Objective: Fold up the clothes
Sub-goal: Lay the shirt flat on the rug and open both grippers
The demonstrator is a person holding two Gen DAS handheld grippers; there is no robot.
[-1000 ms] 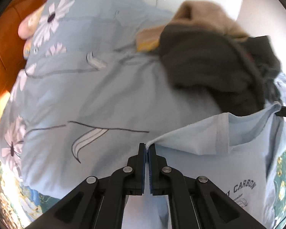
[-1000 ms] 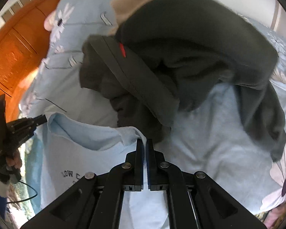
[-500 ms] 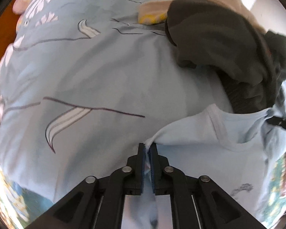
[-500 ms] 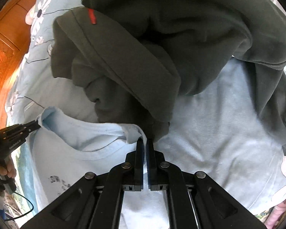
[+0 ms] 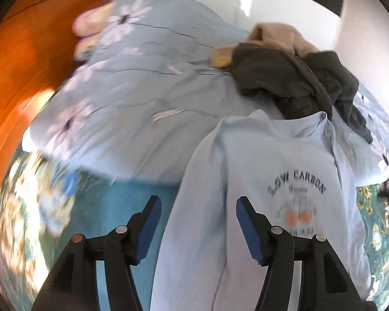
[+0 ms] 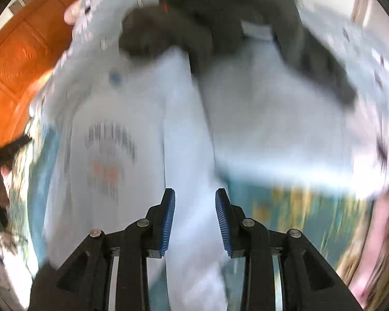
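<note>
Change: a second ago both grippers were clamped on the top edge of the light blue T-shirt (image 5: pixel 259 160); now both have let go and sit nearer its lower half.
Left gripper (image 5: pixel 198 223): jaws opening, wide apart; the shirt's left side lies beneath the gap, pads off the cloth.
Right gripper (image 6: pixel 194 223): jaws opening, partly apart; shirt cloth shows between them, apparently not pinched (heavy blur).
T-shirt: lies flat, print up, collar at the far end against the dark garment pile (image 5: pixel 298 85).
Surface: pale blue flowered quilt (image 5: pixel 132 93); teal floral sheet (image 5: pixel 39 202) along its near edge.
Room: orange wooden headboard (image 5: pixel 15 59) at left, white wall (image 5: pixel 194 0) beyond; tan garment (image 5: pixel 277 36) behind the pile.
</note>
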